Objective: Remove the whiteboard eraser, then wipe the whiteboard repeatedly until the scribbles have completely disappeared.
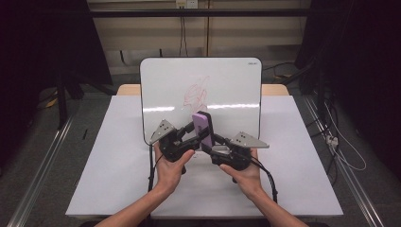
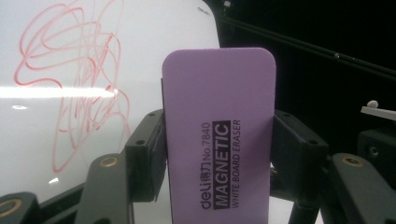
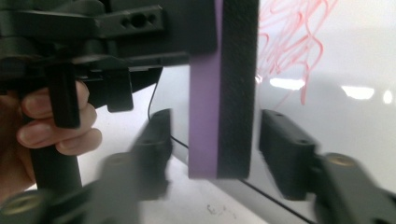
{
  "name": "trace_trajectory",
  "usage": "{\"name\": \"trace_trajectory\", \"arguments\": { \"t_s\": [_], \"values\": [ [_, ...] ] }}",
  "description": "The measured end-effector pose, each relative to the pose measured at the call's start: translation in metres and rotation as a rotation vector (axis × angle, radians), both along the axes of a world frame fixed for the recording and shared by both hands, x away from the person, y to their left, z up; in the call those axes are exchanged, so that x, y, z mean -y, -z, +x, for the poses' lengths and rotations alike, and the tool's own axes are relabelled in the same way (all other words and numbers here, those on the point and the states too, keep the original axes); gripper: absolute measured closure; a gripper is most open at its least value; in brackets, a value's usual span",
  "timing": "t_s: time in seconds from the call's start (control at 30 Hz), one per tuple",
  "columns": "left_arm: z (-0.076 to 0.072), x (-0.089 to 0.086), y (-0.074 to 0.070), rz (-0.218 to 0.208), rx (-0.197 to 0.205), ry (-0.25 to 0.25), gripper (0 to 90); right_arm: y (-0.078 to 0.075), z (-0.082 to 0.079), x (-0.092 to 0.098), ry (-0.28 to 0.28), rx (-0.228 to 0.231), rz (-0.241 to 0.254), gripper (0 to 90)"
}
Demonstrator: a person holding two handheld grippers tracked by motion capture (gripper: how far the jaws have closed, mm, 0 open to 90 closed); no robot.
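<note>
A person's two hands meet at the near middle of a white table (image 1: 302,156), passing a purple whiteboard eraser (image 1: 205,128) between hand-held grippers. The left gripper (image 1: 191,131) has its jaws clamped on the eraser's two long edges, holding it upright with its printed face toward that gripper's camera. The right gripper (image 1: 210,142) stands with its jaws parted on either side of the eraser's thin edge; in the right gripper view a clear gap shows between each pad and the eraser, so it has no hold. The eraser hangs in the air just in front of the whiteboard (image 1: 227,85), which stands propped at the table's far middle and carries a red scribble (image 1: 196,92) near its centre.
</note>
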State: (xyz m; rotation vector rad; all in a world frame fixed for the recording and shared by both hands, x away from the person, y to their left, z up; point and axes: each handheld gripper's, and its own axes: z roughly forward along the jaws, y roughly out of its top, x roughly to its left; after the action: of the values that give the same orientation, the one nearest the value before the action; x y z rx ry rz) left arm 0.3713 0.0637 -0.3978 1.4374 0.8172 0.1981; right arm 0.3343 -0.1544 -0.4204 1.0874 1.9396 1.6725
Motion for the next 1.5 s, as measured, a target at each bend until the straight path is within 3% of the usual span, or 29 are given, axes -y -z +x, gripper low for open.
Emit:
{"name": "trace_trajectory", "arguments": {
  "t_s": [0.37,0.7,0.93,1.13,1.5],
  "values": [
    [0.003,-0.016,-0.002,0.054,0.012,-0.026,41.0,0.0,0.0,0.025,0.064,-0.034,-0.047,15.3],
    [0.006,-0.033,-0.013,0.113,0.026,-0.037,41.0,0.005,-0.006,0.058,0.118,-0.067,-0.11,9.1],
    [0.007,-0.046,-0.019,0.167,0.04,-0.057,41.0,0.008,-0.012,0.08,0.156,-0.07,-0.119,5.6],
    [0.008,-0.051,-0.024,0.26,0.019,-0.05,41.1,0.011,-0.022,0.095,0.187,-0.068,-0.142,4.9],
    [0.007,-0.057,-0.037,0.395,0.087,-0.072,41.2,0.008,-0.033,0.122,0.271,-0.058,-0.12,5.4]
  ]
}}
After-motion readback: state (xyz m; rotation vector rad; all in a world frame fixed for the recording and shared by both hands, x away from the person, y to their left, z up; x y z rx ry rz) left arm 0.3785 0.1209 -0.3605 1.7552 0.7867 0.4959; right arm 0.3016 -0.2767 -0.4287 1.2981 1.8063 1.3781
